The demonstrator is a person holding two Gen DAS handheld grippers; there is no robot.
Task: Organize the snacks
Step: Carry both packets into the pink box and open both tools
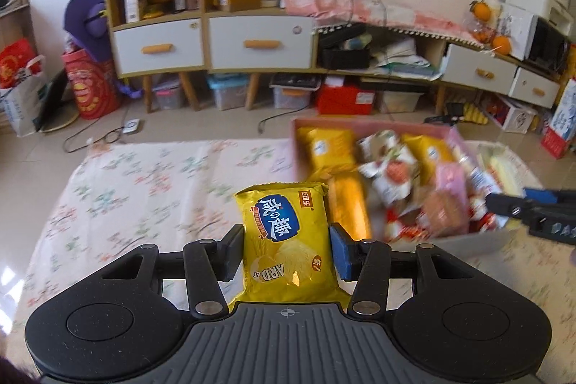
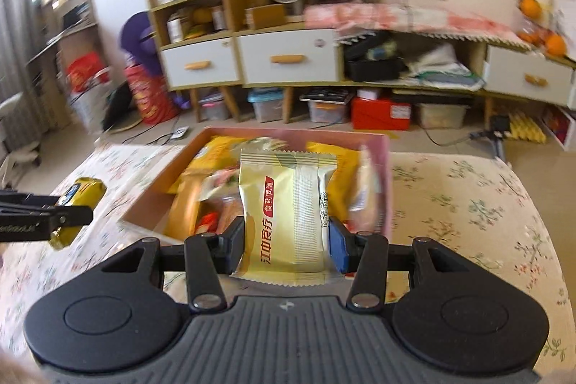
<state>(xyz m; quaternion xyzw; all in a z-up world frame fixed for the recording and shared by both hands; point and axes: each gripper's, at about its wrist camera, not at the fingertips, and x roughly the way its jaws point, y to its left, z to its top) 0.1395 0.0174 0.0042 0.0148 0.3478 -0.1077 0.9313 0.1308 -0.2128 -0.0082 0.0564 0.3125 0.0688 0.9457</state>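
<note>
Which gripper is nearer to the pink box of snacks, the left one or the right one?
Right. The right gripper, holding a pale packet, is at the pink box. The left gripper, holding a yellow packet, is beside the box, over the flowered cloth.

The yellow snack pack (image 1: 284, 240) has big white Chinese letters, 咸の趣, on a blue patch. A small red tag at its top corner also has Chinese letters, but they are too small to be sure of. Lower down, upside down, white letters read "ARD" on a round badge.

The pale cream snack pack (image 2: 288, 215) has yellow-green Chinese letters along its side, 江中食疗. Beside them a red strip has small white Chinese letters, hard to make out. A little square code sits on its right edge.

The red box (image 1: 345, 99) under the cabinet has a white label, too blurry to read.
</note>
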